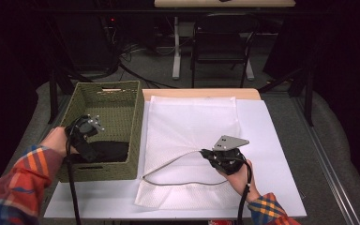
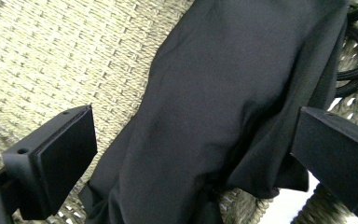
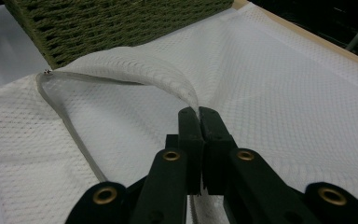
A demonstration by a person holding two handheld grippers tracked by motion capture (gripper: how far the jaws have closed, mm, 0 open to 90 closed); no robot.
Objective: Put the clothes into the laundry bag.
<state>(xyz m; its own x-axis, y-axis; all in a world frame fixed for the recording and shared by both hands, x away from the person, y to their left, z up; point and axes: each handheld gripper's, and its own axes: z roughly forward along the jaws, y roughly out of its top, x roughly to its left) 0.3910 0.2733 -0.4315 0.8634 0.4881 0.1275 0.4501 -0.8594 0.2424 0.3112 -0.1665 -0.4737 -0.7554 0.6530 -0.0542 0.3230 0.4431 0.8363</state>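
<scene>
A black cloth (image 1: 108, 151) lies crumpled in the olive woven basket (image 1: 107, 87) at the table's left. My left gripper (image 1: 91, 151) reaches down into the basket. In the left gripper view it (image 2: 196, 135) stands open, its jaws wide on either side of the black cloth (image 2: 223, 93) and not pressing it. A white mesh bag (image 1: 192, 122) lies flat to the right of the basket. My right gripper (image 1: 204, 152) is shut on the bag's opening edge (image 3: 135, 70) and holds that edge lifted in an arch. Its jaws (image 3: 199, 114) are pinched together on the mesh.
The bag lies on a white board (image 1: 272, 140) that covers the wooden table. The basket's wall (image 3: 121, 23) stands close beside the bag's lifted mouth. Beyond the table's far edge are a black chair (image 1: 222, 42) and a desk leg (image 1: 176, 51).
</scene>
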